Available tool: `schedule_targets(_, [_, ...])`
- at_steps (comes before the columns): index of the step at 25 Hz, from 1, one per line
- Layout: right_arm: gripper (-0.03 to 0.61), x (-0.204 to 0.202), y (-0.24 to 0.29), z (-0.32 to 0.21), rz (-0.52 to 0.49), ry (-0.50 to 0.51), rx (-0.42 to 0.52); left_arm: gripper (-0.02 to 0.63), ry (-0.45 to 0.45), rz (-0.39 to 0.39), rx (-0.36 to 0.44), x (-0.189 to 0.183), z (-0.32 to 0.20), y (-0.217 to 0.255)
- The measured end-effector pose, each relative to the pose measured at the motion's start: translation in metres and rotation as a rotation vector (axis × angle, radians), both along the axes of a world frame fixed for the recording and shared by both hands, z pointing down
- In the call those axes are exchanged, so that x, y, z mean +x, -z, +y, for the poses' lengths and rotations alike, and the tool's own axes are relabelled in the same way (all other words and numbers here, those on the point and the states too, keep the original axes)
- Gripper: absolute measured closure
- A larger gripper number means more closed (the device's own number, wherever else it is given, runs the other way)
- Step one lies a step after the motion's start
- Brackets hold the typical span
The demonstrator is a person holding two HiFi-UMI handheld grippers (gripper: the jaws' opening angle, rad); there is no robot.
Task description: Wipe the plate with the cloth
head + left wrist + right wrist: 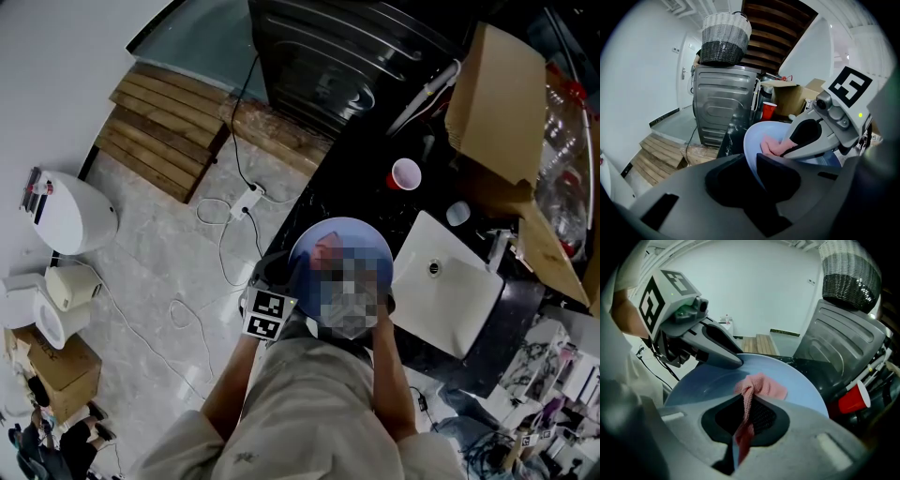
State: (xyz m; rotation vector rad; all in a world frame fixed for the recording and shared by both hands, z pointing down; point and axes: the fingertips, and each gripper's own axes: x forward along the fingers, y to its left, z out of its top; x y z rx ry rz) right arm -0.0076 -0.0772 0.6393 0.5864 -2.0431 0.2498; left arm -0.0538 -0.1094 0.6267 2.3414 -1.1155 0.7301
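The left gripper (751,159) had its two jaws closed tightly on the rim of the light blue plate (754,138), so the thin edge of the plate went down between them with no free space. The right gripper (744,401) had its jaws pressed together on the pink cloth (764,386). One part of the cloth hung down between the jaws, and the other part lay bunched on the inner face of the plate, near its middle. In the right gripper view, the tip of the left gripper reached the far rim of the plate, across from the cloth.

In the head view, the plate (323,239) was held up close in front of the person, beside the edge of the dark counter (361,173). A white sink (450,286) lay just to its right. A red cup (405,174) stood farther back on the counter, near a cardboard box (497,103).
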Motion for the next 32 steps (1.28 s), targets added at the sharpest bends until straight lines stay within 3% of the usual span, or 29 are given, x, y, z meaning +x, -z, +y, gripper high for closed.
schedule_targets(12, [0.555, 0.005, 0.0, 0.031, -0.025, 0.085, -0.119, 0.535, -0.004, -0.003, -0.005, 0.001, -0.001, -0.001])
schedule_targets(32, [0.555, 0.043, -0.002, 0.009, 0.019, -0.152, -0.043, 0.502, 0.006, -0.026, 0.03, -0.004, -0.003, 0.011])
